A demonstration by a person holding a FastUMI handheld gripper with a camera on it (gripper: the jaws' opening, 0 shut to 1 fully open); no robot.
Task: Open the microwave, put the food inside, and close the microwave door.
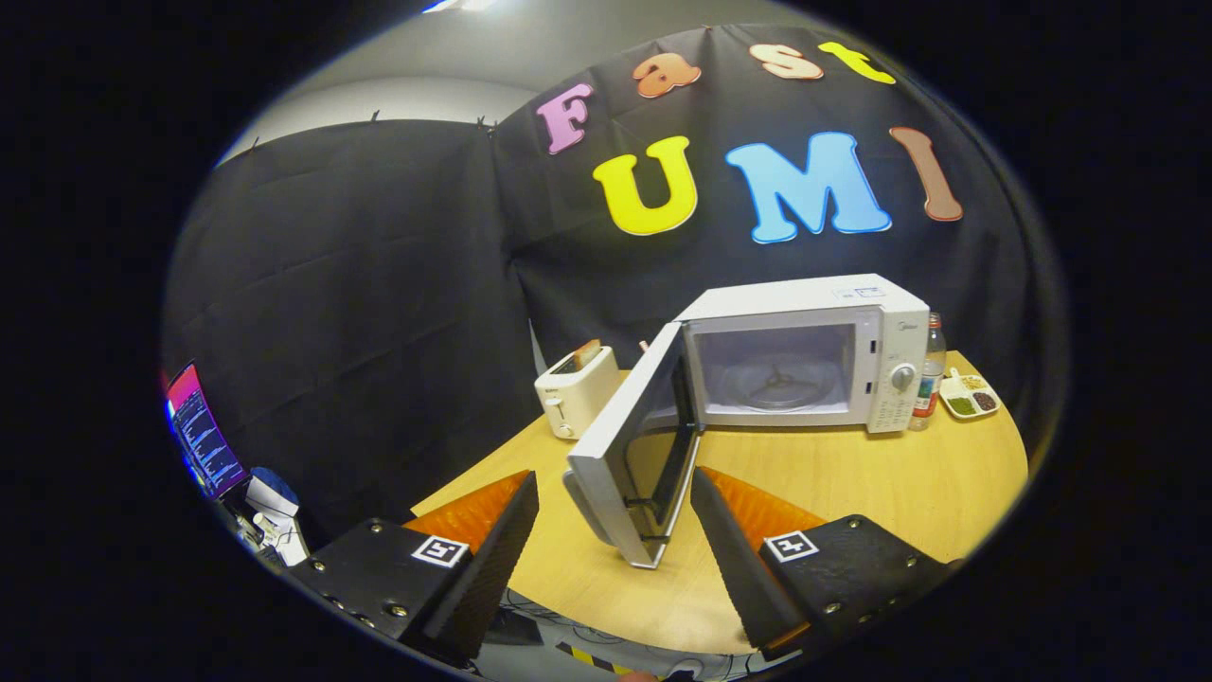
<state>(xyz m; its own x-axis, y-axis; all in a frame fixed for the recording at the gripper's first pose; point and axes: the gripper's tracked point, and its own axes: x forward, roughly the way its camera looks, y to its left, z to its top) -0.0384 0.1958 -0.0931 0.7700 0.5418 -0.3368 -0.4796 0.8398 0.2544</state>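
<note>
A white microwave [833, 350] stands on the round wooden table [881, 483], beyond my fingers. Its door [630, 455] is swung wide open toward me, and the door's free edge reaches between my two fingertips. The cavity shows a glass turntable [781, 388] with nothing on it. My gripper [615, 497] is open, its black fingers [507, 530] spread on either side of the door's edge without pressing it. A small white tray of food [968, 396] lies on the table right of the microwave.
A white toaster [576, 388] with a slice of bread in it stands left of the microwave. A bottle [932, 369] stands between the microwave and the food tray. A lit screen [201, 438] and clutter sit off the table at far left.
</note>
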